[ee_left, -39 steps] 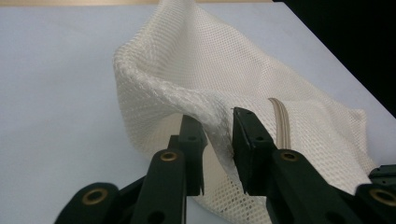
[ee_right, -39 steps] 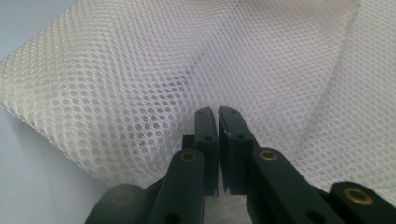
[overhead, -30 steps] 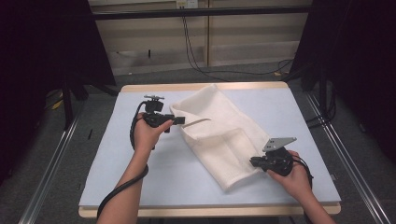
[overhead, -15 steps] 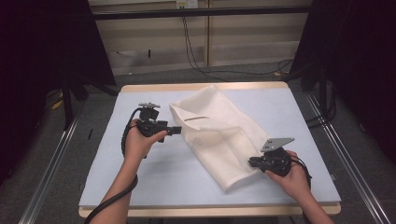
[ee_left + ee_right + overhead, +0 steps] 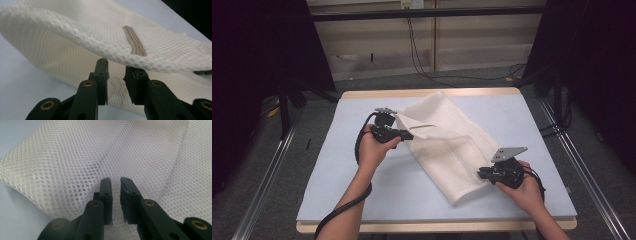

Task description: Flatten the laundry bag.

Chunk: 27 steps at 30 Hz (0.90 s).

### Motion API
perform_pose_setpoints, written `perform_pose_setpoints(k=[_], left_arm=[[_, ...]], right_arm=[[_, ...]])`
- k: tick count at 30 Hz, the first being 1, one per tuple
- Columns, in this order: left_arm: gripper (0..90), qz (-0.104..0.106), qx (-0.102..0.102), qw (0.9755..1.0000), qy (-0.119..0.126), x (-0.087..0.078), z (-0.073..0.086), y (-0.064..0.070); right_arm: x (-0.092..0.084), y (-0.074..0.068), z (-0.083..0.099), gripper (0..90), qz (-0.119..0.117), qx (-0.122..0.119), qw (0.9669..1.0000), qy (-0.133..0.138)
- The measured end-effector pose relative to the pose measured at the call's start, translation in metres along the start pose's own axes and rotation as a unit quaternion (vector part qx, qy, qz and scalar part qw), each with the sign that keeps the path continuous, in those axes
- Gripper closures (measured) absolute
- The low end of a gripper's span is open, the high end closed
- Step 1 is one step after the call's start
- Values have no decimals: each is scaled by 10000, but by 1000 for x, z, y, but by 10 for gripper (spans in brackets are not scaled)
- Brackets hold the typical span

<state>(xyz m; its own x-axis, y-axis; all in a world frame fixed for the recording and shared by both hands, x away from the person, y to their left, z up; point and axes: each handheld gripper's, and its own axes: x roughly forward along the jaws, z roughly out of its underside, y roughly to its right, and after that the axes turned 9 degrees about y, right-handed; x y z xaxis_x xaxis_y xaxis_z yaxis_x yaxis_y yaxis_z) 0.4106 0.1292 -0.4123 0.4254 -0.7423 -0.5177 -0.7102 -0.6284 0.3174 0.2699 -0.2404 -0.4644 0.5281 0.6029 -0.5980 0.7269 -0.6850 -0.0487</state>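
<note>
The left gripper [image 5: 408,134] is returning to the near-left edge of the cream mesh laundry bag [image 5: 452,145] lying across the pale blue tabletop [image 5: 337,165], its jaws closing but gripping nothing yet; the right gripper [image 5: 484,173] is easing slightly open over the bag's near end, so a re-grip looks imminent.

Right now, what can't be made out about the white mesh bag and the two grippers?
- White mesh bag: contents unclear, weave opaque in the high view.
- Left gripper: jaws have just been closing; the bag's thick hem hides any pinch.
- Right gripper: narrow gap, grip on mesh unclear.
- Tan strip: purpose unclear, blurred.
</note>
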Motion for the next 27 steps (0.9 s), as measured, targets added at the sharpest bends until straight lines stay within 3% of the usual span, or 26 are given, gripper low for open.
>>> perform_pose_setpoints(k=[1,4,6,7,10,14,18,20,27], left_arm=[[719,-58,-39,9999,141,8,-6,-3],[704,-186,-66,9995,235,14,-12,-9],[724,-468,-135,9981,378,19,-17,-17],[712,-629,-153,9974,304,22,-18,-23],[608,-743,-247,9967,215,27,-14,-30],[494,-609,-253,9978,113,30,-9,-33],[408,-709,-102,9973,179,30,-12,-34],[396,-712,-238,9970,172,31,-10,-34],[360,-740,-149,9970,-141,34,6,-36]], right_arm=[[0,-1,0,764,48,12,10000,-21],[-1,-2,-1,732,45,34,10000,-18],[0,-3,-3,726,-48,42,10000,54],[-1,-3,-4,712,-68,60,9999,49],[-1,-5,-7,671,-81,46,9999,74],[0,-7,-11,597,-172,169,9995,200],[2,-8,-12,568,-109,156,9997,157],[-1,-5,-10,544,-2,193,9997,168],[-6,7,-5,518,228,376,9989,172]])
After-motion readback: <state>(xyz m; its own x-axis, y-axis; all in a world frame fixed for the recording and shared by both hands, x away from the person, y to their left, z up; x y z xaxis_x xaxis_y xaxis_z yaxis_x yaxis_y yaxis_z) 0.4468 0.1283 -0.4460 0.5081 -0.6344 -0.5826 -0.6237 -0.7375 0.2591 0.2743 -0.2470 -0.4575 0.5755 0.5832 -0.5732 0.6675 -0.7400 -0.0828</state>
